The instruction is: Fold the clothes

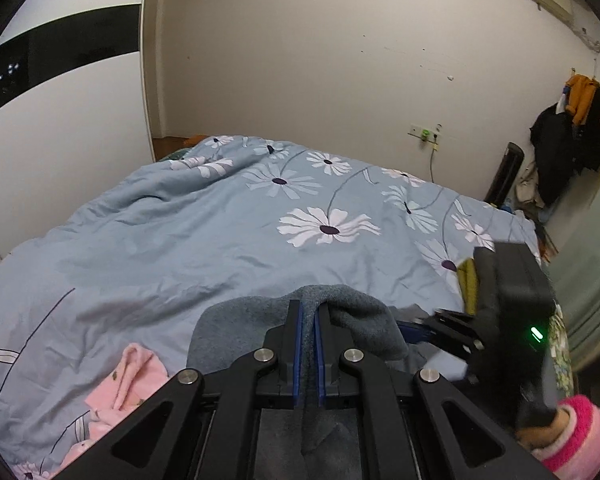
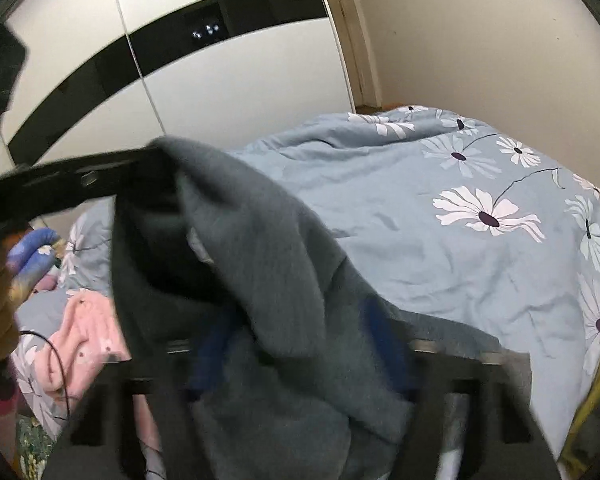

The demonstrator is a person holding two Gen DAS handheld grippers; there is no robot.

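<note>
Grey sweater hangs over my bed, pinched in my left gripper. My right gripper straddles it too; blur hides whether it grips.

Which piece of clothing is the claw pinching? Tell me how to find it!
Look at the big bed with the blue flowered quilt. At its near edge, the left claw is shut on a fuzzy grey garment. Beside it lies a pink garment, but the pinched one is plain dark grey and lifted up.
</note>
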